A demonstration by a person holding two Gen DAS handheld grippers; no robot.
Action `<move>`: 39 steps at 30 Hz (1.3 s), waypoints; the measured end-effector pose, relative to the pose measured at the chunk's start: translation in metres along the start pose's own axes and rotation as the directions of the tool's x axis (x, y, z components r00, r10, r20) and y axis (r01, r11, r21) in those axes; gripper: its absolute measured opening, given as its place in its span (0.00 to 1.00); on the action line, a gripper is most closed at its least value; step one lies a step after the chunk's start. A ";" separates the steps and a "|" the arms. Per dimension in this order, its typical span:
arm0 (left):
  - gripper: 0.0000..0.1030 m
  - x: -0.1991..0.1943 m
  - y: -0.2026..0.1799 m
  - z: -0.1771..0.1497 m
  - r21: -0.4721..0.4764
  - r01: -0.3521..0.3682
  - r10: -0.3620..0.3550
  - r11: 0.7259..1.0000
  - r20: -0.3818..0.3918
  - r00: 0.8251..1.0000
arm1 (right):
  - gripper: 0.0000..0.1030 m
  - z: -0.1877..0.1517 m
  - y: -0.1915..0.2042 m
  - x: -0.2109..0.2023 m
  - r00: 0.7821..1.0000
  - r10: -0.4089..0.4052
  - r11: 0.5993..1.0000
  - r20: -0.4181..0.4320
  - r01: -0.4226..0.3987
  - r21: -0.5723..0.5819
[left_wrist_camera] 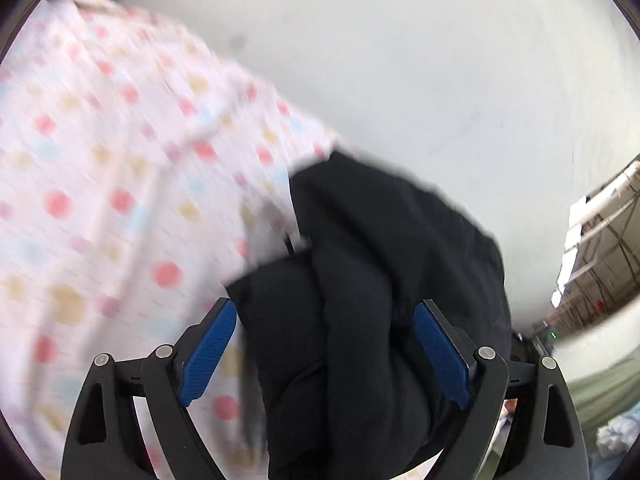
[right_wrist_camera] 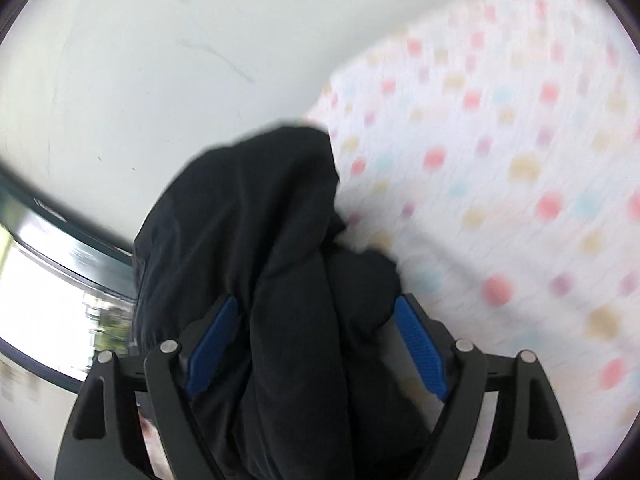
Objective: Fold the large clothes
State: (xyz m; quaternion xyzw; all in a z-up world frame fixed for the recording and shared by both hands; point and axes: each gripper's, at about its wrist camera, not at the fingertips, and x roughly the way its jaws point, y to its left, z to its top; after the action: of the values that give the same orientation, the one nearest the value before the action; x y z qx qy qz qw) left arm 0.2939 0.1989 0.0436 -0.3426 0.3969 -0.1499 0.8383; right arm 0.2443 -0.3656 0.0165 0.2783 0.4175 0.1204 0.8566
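Observation:
A black garment [left_wrist_camera: 360, 272] is bunched between the blue pads of my left gripper [left_wrist_camera: 326, 316], which holds it raised. The same black garment [right_wrist_camera: 256, 248] is bunched between the pads of my right gripper [right_wrist_camera: 316, 312], also held up. In both views the jaws stand fairly wide but are filled with thick folds of the cloth. A white cloth with pink, yellow and blue dots [left_wrist_camera: 112, 168] lies behind the garment on the left of the left wrist view; the dotted cloth [right_wrist_camera: 500, 184] fills the right of the right wrist view. Both views are blurred by motion.
A pale wall or ceiling [left_wrist_camera: 420, 60] fills the upper part of both views. A dark-framed window [right_wrist_camera: 60, 280] is at the left of the right wrist view. Shelving and clutter [left_wrist_camera: 600, 240] show at the right edge of the left wrist view.

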 end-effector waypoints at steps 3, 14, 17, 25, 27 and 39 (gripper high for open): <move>0.87 -0.022 -0.025 0.004 0.072 -0.105 0.100 0.992 0.070 0.993 | 0.78 -0.005 0.042 -0.020 0.993 -0.093 0.985 0.068 0.102 -0.137; 0.87 0.014 -0.112 -0.056 0.331 -0.277 0.223 0.902 0.192 0.956 | 0.78 -0.043 0.133 0.009 0.982 -0.112 0.906 0.155 0.165 -0.389; 0.87 0.040 -0.129 -0.059 0.371 -0.269 0.219 0.889 0.173 0.960 | 0.78 -0.051 0.157 0.021 0.980 -0.119 0.882 0.161 0.179 -0.436; 0.88 0.090 -0.144 -0.058 0.437 -0.319 0.264 0.841 0.182 0.947 | 0.79 -0.056 0.175 0.057 0.974 -0.132 0.841 0.183 0.208 -0.500; 0.89 0.095 -0.145 -0.056 0.444 -0.323 0.266 0.836 0.187 0.946 | 0.79 -0.054 0.171 0.064 0.974 -0.136 0.839 0.182 0.211 -0.502; 0.92 0.133 -0.141 -0.040 0.457 -0.335 0.293 0.824 0.162 0.942 | 0.79 -0.033 0.149 0.098 0.973 -0.154 0.862 0.171 0.217 -0.459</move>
State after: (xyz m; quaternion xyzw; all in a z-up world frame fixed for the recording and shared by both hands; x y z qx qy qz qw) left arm 0.3515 0.0094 0.0487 -0.0610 0.3624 -0.0885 0.9258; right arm 0.2835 -0.1889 0.0225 0.0259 0.3442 0.1178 0.9311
